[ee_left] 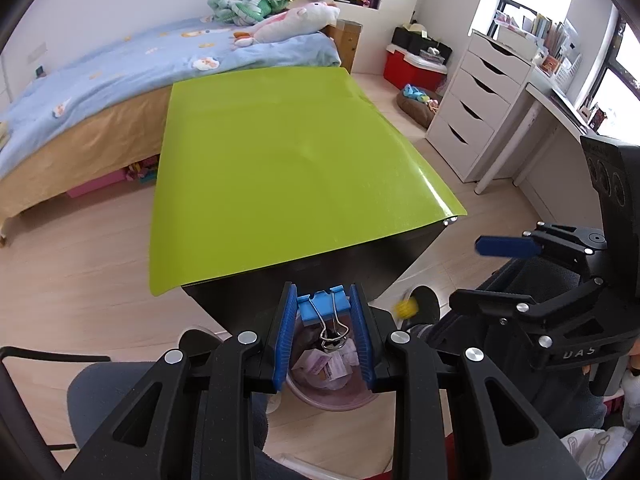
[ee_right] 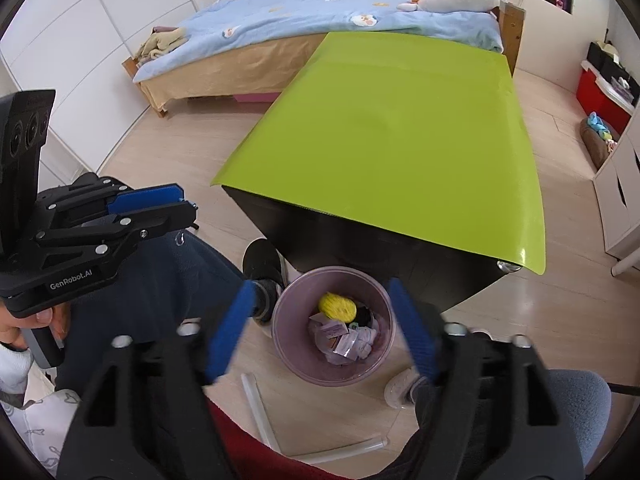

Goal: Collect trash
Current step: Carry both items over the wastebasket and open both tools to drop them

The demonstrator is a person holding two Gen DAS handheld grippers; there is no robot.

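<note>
Left gripper (ee_left: 323,334) clenched on blue binder clip (ee_left: 322,307) directly above pink bin (ee_right: 334,326); right gripper (ee_right: 320,330) released, also above bin. Risk: clip snagging on pads, missing bin.

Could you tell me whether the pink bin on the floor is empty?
No, partly filled: the bin holds a yellow ball and crumpled wrappers.

Home bedroom: bed (ee_left: 120,80), plush toys (ee_left: 288,20), drawer unit (ee_left: 480,96)
</note>
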